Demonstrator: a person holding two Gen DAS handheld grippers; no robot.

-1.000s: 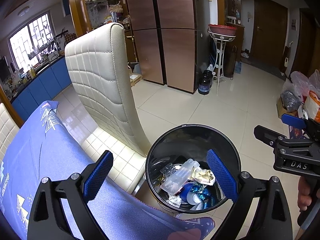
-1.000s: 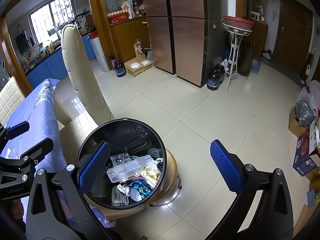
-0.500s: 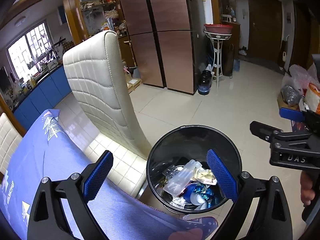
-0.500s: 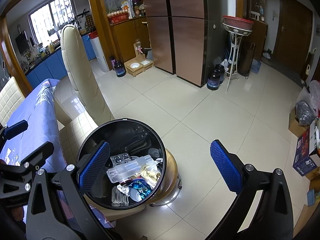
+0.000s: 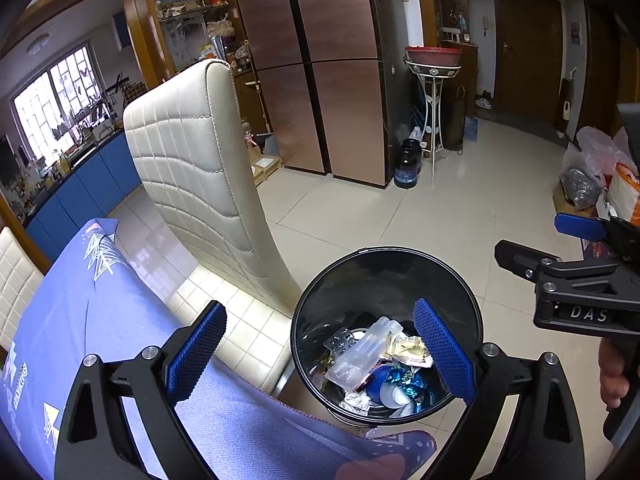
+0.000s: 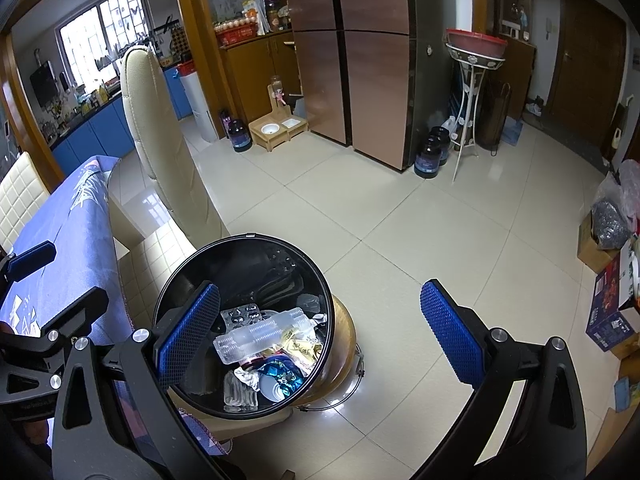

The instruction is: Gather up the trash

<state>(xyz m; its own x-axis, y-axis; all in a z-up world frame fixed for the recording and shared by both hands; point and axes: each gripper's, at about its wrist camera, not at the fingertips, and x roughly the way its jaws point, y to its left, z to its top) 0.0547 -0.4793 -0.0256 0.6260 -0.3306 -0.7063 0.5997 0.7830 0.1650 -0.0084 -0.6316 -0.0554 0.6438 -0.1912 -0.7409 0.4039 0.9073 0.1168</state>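
Below, black bin (image 6: 256, 240) holding clear bottle (image 6: 264, 334), wrappers (image 6: 300, 346); left claw (image 5: 320, 354), right claw (image 6: 320, 340) both apart, empty.

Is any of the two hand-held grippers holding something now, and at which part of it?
Nothing is held. The left hand-held gripper and the right hand-held gripper are both open and empty; the trash lies in the bin.

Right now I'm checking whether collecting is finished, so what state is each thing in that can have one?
Left gripper: open, holding nothing.
Right gripper: open, holding nothing.
Trash bin: no lid on it, partly filled.
Clear plastic bottle: lying on its side on top of the trash.
Blister pack: in the bin, beside the bottle.
Refrigerator: doors shut.
Brown door: shut.
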